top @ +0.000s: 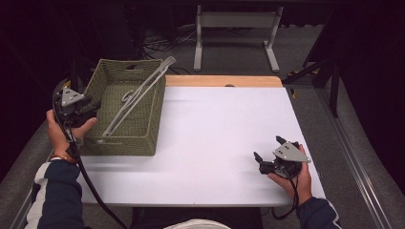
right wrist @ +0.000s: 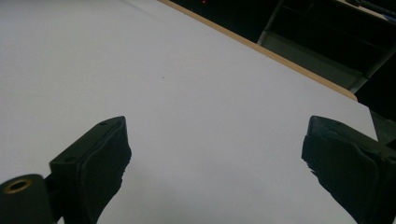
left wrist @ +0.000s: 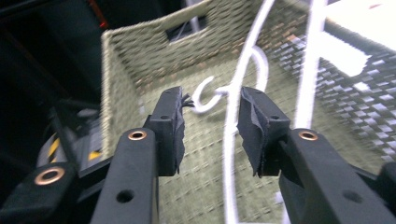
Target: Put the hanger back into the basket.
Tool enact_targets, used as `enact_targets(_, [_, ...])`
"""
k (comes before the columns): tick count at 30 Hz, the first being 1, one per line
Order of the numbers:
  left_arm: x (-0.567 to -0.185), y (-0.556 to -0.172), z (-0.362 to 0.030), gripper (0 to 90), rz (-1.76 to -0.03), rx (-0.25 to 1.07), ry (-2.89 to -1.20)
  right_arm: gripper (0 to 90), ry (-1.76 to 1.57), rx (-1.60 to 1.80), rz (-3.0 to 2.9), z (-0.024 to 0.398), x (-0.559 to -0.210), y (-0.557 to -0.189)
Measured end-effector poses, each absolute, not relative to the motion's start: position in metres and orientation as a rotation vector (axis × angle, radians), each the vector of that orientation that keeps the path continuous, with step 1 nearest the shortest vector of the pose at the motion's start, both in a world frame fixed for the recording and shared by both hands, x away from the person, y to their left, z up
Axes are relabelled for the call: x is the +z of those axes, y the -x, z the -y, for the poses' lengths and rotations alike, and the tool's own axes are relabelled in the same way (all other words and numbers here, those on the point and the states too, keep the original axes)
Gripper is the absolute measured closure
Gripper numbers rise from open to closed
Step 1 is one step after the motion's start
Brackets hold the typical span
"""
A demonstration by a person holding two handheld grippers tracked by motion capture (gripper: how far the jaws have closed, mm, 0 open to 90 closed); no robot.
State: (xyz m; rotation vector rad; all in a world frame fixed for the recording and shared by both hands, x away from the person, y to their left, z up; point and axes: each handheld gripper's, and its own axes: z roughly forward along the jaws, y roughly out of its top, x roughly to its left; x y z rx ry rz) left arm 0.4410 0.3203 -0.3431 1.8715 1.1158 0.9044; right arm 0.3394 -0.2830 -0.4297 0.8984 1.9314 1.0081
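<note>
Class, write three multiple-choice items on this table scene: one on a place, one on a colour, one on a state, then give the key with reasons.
1. Where does the white plastic clothes hanger lie?
A. on the bare white tabletop
B. in the green woven rectangular basket, one end leaning over its far rim
C. on the floor

2. What colour is the table's far edge strip?
A. light wood
B. red
C. blue

3. How do the right tool's jaws stand?
A. shut on the hanger
B. shut on the basket's rim
C. open, nothing between them

Key: 1 B, the high view shows it slanting across the basket; 2 A, a pale wooden band; 3 C, the right gripper view shows bare tabletop between spread jaws.
</note>
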Motion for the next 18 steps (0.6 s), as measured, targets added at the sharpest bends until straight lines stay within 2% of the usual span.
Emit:
enact_targets(6, [-0.340,-0.435,-0.309,54.5,-1.041,0.911,-1.857,7.8,-0.891,1.004,-1.939,0.281,-0.430,-0.339])
enact_targets(9, [-0.335,-0.430,-0.302,43.9,-0.991,0.914,-1.819,7.8,-0.892,1.008,-1.938,0.281,-0.430,-0.339])
enact_targets(12, [-0.333,-0.426,-0.296,38.9,-0.962,0.923,-1.814,7.8,-0.893,1.011,-1.940,0.281,-0.430,-0.339])
enact_targets(18, [-0.330,-0.414,-0.282,17.5,-0.895,0.936,-1.741,7.9,-0.877,1.028,-1.942,0.279,-0.428,-0.337])
